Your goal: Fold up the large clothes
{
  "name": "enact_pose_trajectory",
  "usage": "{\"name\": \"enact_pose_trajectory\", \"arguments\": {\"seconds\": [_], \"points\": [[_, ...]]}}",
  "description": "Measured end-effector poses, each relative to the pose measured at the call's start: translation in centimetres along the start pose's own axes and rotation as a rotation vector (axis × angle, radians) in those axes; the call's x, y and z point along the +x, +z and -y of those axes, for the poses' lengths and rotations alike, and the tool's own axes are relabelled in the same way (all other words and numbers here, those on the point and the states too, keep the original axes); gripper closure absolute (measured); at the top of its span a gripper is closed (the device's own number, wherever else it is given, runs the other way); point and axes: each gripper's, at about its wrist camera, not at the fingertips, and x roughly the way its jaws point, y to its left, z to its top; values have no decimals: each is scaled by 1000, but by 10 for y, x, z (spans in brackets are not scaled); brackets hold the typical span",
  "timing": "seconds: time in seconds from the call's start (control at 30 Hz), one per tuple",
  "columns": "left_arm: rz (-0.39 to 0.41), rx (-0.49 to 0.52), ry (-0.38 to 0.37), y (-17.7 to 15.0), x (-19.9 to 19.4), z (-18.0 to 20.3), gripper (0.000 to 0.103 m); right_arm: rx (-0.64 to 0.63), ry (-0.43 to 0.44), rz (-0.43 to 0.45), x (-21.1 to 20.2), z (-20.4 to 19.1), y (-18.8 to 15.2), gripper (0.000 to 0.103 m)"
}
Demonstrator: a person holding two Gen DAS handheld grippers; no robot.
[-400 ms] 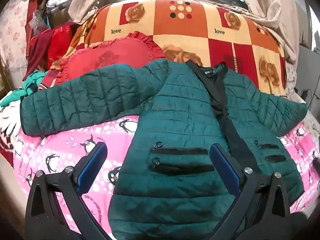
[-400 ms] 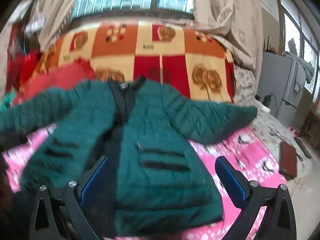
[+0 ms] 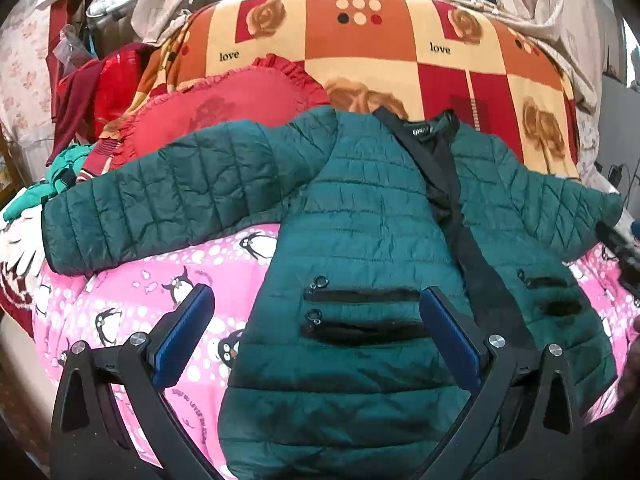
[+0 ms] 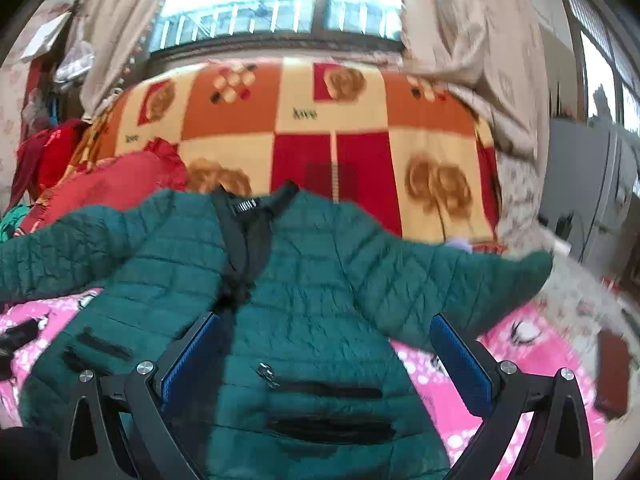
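Observation:
A dark green quilted jacket (image 3: 360, 232) lies front up on a pink penguin sheet (image 3: 132, 292), both sleeves spread out to the sides and a black placket running down its middle. My left gripper (image 3: 316, 336) hovers open above the jacket's lower left front, near two black zip pockets, with nothing between its blue pads. In the right wrist view the same jacket (image 4: 312, 292) fills the lower half. My right gripper (image 4: 326, 360) hangs open over the jacket's right front, its right fingertip (image 4: 460, 360) beside the right sleeve (image 4: 440, 280).
A red frilled cushion (image 3: 224, 108) lies behind the left sleeve. An orange, red and cream "love" blanket (image 3: 400, 48) covers the bed's far side. Red and green clothes (image 3: 80, 92) pile at far left. A dark flat object (image 4: 612, 372) rests on the bed's right edge.
The right wrist view has closed in on the jacket and tilted upward, so the window shows more. The left wrist view has barely shifted. Both grippers stay open.

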Motion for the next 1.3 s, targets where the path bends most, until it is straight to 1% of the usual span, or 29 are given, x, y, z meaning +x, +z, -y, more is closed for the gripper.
{"name": "enact_pose_trajectory", "arguments": {"seconds": [0.03,0.07,0.1,0.13,0.17,0.23,0.3,0.4,0.47,0.5,0.57,0.63,0.67,0.73,0.77,0.83,0.9,0.93,0.97,1.0,1.03,1.07,1.17,1.3], "points": [[-3,4,7,0,0,1,0,33,-18,-44,7,7,-11,0],[-4,8,14,-1,1,1,0,75,-41,-107,13,14,-16,0],[-6,11,17,0,1,2,0,118,-41,-141,15,22,-19,0],[-9,13,20,-1,2,3,0,159,-25,-152,14,29,-22,0],[-15,16,25,-1,3,4,0,209,-6,-192,13,36,-34,0],[-22,22,28,0,4,5,0,229,-27,-161,4,44,-43,0],[-27,29,30,0,5,6,0,227,-31,-151,-3,45,-48,0],[-38,30,31,0,7,6,0,218,-27,-190,-5,44,-55,0],[-48,29,30,0,9,5,0,275,13,-232,-5,42,-55,0],[-51,26,26,0,9,5,0,322,49,-256,-8,43,-57,0],[-51,18,16,-1,9,2,0,378,87,-270,-22,41,-64,0],[-51,7,7,0,9,0,0,423,124,-263,-53,37,-75,0],[-52,-1,2,0,9,-2,0,421,124,-266,-67,32,-80,0],[-57,-13,-6,0,9,-4,0,400,139,-235,-90,19,-92,0],[-58,-16,-11,0,10,-5,0,378,134,-206,-102,12,-97,0],[-58,-19,-17,0,9,-6,0,318,95,-107,-117,1,-100,0],[-57,-20,-22,0,9,-6,0,259,65,-52,-116,-1,-93,0],[-58,-19,-22,0,9,-6,0,217,54,-41,-111,-3,-87,0],[-59,-19,-22,0,9,-6,0,200,51,-20,-106,-2,-79,0],[-59,-17,-20,0,9,-6,0,156,37,7,-99,-3,-70,0],[-57,-16,-18,0,9,-6,0,139,32,24,-93,1,-62,0],[-55,-13,-15,0,8,-6,0,107,21,23,-82,4,-53,0],[-53,0,-4,-1,9,-3,0,63,4,11,-55,11,-39,0],[-76,26,21,1,15,4,0,-44,8,-65,-10,9,-28,0]]}}
